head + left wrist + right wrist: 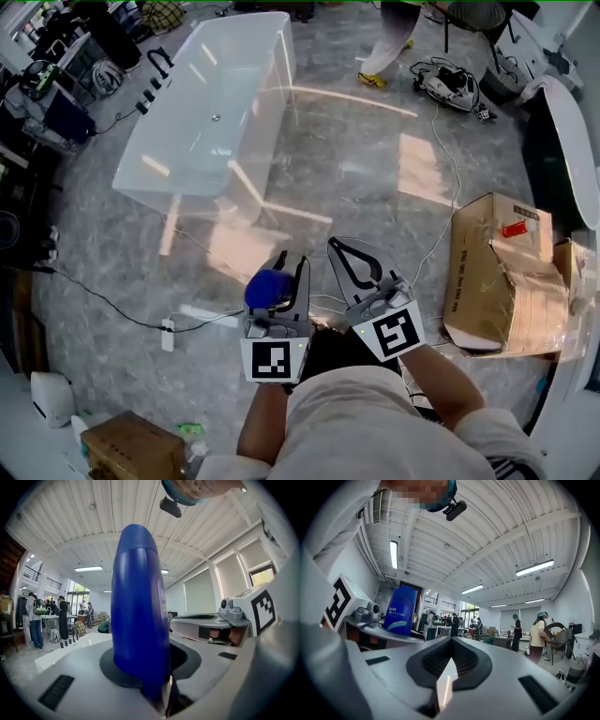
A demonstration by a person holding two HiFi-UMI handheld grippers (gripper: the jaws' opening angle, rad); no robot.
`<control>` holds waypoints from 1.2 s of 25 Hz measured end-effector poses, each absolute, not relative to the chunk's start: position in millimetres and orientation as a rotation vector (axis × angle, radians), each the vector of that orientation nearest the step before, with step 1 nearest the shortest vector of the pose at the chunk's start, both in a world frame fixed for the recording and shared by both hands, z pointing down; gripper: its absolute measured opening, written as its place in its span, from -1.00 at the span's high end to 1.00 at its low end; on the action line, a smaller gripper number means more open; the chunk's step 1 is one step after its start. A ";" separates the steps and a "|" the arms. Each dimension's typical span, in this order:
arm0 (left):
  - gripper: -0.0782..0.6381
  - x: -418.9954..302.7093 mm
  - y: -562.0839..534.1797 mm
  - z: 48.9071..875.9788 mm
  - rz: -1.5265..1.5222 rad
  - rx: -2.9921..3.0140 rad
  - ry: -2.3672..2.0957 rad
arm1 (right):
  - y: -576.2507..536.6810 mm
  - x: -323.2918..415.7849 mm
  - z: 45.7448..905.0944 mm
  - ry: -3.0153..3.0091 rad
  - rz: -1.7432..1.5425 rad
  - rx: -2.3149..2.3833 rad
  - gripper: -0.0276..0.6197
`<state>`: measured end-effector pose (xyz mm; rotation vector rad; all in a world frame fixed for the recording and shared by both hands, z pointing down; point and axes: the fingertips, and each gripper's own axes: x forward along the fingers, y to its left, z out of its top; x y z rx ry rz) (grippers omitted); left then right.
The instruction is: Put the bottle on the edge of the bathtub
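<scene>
While the left gripper's [286, 272] jaws clamp the blue bottle [265, 289] upright, well short of the white bathtub [287, 66], carry it level and seat its base flat on the rim; the right gripper's [336, 248] jaws are closed, empty.

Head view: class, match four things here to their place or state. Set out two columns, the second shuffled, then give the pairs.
Column one:
1. bottle
2. bathtub
3. cardboard box
4. right hand-held gripper

Column two:
A. on the floor at the picture's right
B. clamped in the left hand-held gripper
C. jaws together, holding nothing
D. on the floor at the upper left

Pairs: 1-B, 2-D, 3-A, 4-C
</scene>
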<state>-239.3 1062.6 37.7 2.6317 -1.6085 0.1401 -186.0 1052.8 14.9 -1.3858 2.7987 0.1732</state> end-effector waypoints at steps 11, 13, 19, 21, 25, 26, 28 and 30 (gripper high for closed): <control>0.45 -253.0 991.2 56.9 0.165 2.636 -1.589 | 981.6 -187.1 31.1 2.794 0.183 -1.427 0.91; 0.45 -253.5 966.9 64.8 0.178 2.627 -1.604 | 957.2 -184.0 36.0 2.793 0.191 -1.421 0.91; 0.45 -227.1 875.8 69.1 0.172 2.608 -1.602 | 865.8 -155.1 43.8 2.817 0.169 -1.434 0.91; 0.45 -216.0 842.4 68.8 0.169 2.604 -1.594 | 830.9 -142.4 43.4 2.810 0.168 -1.447 0.91; 0.45 -186.4 770.8 67.6 0.178 2.604 -1.560 | 758.5 -110.2 42.4 2.798 0.165 -1.490 0.91; 0.45 -177.4 752.7 67.5 0.184 2.610 -1.556 | 741.2 -100.9 42.3 2.793 0.162 -1.497 0.90; 0.45 -156.5 719.8 67.5 0.189 2.626 -1.546 | 711.3 -81.0 44.9 2.788 0.146 -1.509 0.91; 0.45 -136.3 692.5 71.2 0.204 2.638 -1.542 | 686.5 -60.0 51.0 2.794 0.121 -1.524 0.90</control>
